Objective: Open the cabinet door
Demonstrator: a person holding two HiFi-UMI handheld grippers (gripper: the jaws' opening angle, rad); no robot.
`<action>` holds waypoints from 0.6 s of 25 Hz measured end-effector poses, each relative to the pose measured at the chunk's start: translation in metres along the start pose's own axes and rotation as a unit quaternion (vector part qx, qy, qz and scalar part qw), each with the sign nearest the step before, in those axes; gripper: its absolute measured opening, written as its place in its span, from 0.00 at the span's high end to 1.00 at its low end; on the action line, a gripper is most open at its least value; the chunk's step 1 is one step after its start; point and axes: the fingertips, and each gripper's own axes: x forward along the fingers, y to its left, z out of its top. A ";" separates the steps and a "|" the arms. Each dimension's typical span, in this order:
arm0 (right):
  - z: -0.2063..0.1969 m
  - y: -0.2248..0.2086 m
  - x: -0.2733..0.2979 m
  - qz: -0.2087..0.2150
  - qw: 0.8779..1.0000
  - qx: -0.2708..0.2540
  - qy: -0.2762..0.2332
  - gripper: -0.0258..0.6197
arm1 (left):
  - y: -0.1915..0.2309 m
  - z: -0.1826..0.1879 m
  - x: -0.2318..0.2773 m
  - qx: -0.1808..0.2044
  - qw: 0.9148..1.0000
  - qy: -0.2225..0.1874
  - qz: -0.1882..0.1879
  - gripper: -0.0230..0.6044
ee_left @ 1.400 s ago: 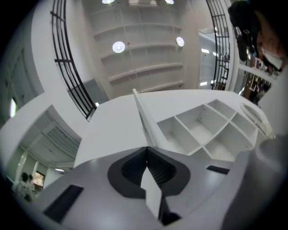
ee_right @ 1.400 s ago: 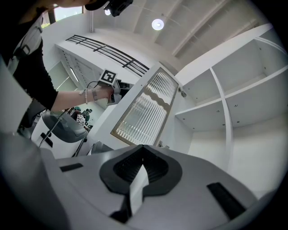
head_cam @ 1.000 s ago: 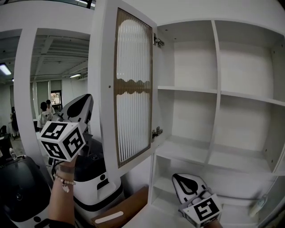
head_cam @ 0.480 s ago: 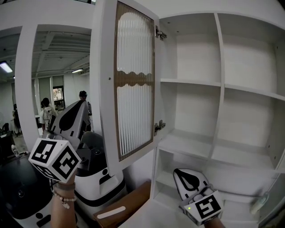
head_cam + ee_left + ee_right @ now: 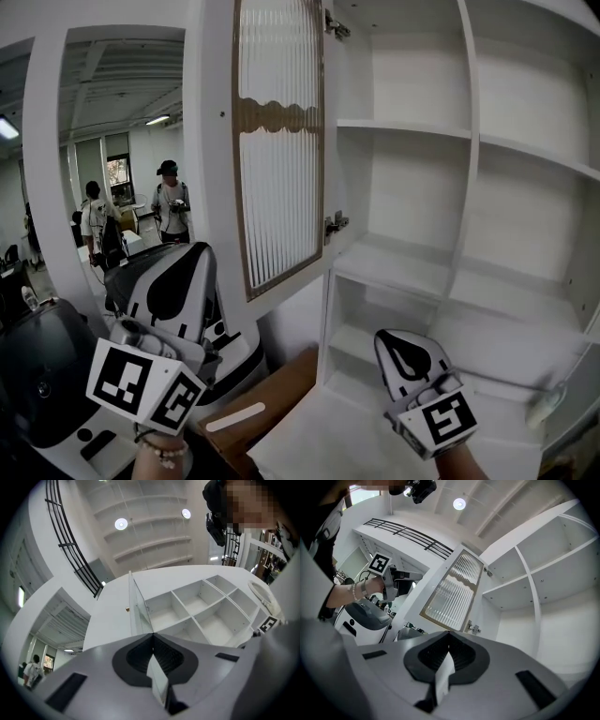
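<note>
Cabinet door (image 5: 278, 141) swung wide open at upper left of white cabinet (image 5: 469, 187): white frame, ribbed translucent glass, wavy tan band across. Bare matte shelves (image 5: 403, 272) inside. Left tool (image 5: 187, 258) below door and clear of it, jaws pressed together, empty. Right tool (image 5: 394, 342) before lower shelves, likewise closed on nothing. Black-and-white square markers on cubes (image 5: 145, 384).

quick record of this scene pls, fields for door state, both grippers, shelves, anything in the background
cabinet door: open, swung out to the left, ribbed glass panel
lower hinge: visible at the door's inner edge
shelves: white, exposed
left gripper: jaws together, nothing between them, apart from the door
right gripper: jaws together, nothing between them, low in front of the lower shelves
background: two people standing far off at left
</note>
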 end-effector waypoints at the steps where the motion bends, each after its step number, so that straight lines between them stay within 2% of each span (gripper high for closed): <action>1: -0.002 0.000 -0.002 -0.002 1.000 0.000 0.002 0.96 | -0.007 -0.006 -0.001 -0.003 1.000 0.004 -0.005 0.97; 10: -0.021 0.002 -0.026 -0.022 1.000 0.006 0.018 0.96 | -0.074 -0.059 0.000 -0.039 0.997 0.035 -0.060 0.97; 15: -0.031 -0.002 -0.038 -0.038 0.999 0.010 0.026 0.96 | -0.120 -0.089 0.007 -0.060 0.991 0.048 -0.108 0.97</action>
